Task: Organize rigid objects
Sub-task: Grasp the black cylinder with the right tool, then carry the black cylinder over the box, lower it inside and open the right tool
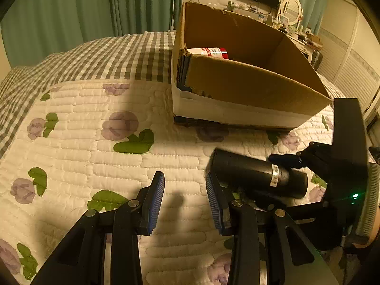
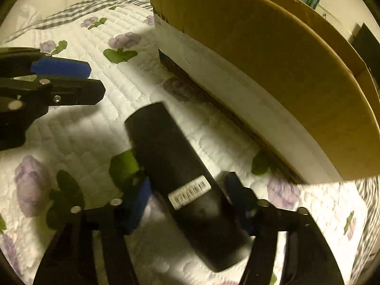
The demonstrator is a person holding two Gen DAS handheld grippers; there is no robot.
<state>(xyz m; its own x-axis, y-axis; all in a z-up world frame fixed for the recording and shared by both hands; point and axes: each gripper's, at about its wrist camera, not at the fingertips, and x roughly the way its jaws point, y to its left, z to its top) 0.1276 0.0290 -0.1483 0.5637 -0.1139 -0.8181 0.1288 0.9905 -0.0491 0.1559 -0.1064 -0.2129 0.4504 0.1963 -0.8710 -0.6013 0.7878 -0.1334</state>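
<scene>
Black cylinder [image 2: 180, 185], rigid and smooth, likely slippery, was pinched mid-body by the right gripper [image 2: 187, 204]; the left gripper [image 1: 185, 199] was spread, empty.

A bed [image 1: 71, 147] fills the lower and left parts of the left wrist frame, covered by a white quilt [image 1: 166, 156] printed with purple flowers and green leaves. A grey checked blanket [image 1: 95, 59] lies at upper left. An open cardboard box [image 1: 249, 87] rests on the quilt at upper right. A black cylinder [image 1: 256, 172] lies below the box, at lower right.
</scene>
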